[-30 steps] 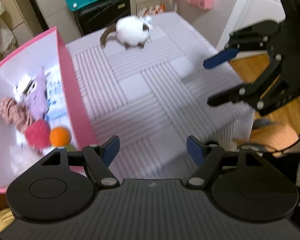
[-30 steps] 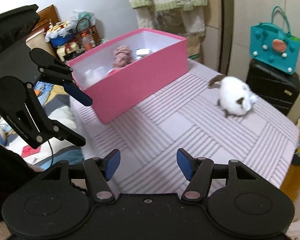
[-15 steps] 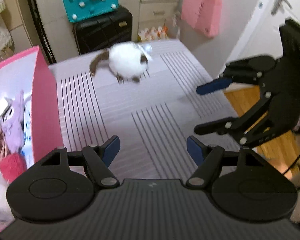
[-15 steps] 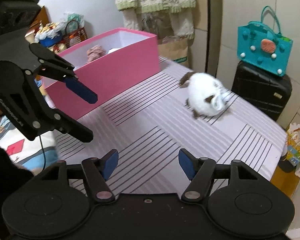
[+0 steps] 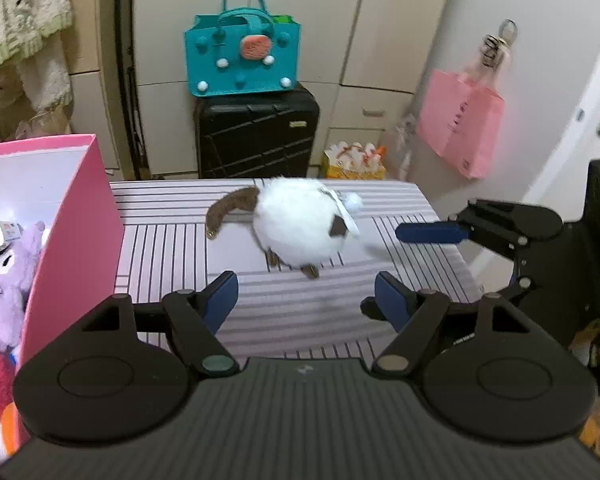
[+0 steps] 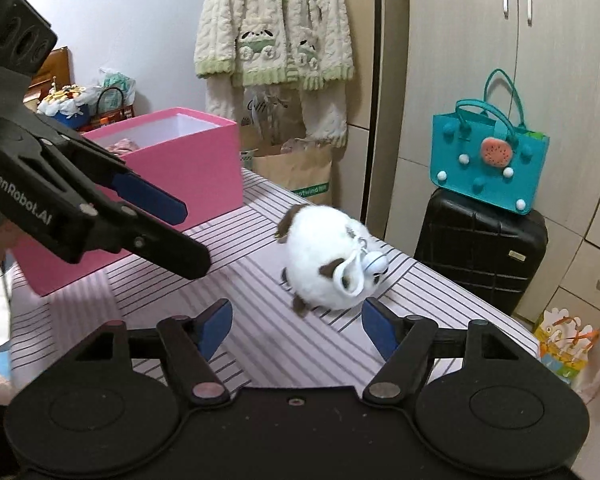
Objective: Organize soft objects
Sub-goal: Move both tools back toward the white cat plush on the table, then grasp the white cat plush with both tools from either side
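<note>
Your left gripper and right gripper both hang spread wide and empty near the round white plush cat with brown tail, which lies on the striped table beside the pink cardboard box.

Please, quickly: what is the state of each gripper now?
Left gripper: open, holding nothing.
Right gripper: open, holding nothing, near the white plush.
</note>
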A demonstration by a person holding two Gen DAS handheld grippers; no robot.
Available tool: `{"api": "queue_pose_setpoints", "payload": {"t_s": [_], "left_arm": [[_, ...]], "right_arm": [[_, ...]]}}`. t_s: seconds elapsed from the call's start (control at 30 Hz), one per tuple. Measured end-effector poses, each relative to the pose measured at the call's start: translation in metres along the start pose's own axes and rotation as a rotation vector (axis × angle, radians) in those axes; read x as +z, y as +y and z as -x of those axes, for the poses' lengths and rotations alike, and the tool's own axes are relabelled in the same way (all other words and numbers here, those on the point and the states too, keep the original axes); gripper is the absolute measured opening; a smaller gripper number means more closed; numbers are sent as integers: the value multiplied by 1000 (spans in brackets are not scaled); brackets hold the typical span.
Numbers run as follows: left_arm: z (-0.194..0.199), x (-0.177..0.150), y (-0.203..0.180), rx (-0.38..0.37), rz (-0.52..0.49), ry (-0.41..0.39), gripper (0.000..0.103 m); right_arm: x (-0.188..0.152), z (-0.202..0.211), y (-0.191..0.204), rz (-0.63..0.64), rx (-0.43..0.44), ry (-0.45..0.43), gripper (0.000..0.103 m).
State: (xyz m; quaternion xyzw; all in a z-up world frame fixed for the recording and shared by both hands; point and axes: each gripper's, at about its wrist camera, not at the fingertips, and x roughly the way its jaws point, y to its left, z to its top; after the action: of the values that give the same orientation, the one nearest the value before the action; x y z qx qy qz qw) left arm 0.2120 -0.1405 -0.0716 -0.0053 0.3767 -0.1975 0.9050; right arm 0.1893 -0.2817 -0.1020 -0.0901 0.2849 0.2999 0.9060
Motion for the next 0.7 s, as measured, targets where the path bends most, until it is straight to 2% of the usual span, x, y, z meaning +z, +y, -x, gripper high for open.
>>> {"api": "queue_pose_setpoints", "payload": {"t_s": [0.17,0.23,0.27,0.53,0.7], "left_arm": [[-25,6,0,65,18,-25,78],[-33,9,2,63,48,-34,79],[-37,10,2,60,61,-40,80],[-72,18,8,36,151,-50,82],[-80,17,14,9,201,-84,82]], "right_arm": [[2,-24,-12,13,-21,-5,77],[3,-34,-13,46,-24,7,85],[4,-38,-14,56,-27,14,86],[6,-74,-22,106,-34,21,87],[6,-83,-35,56,-9,6,86]]}}
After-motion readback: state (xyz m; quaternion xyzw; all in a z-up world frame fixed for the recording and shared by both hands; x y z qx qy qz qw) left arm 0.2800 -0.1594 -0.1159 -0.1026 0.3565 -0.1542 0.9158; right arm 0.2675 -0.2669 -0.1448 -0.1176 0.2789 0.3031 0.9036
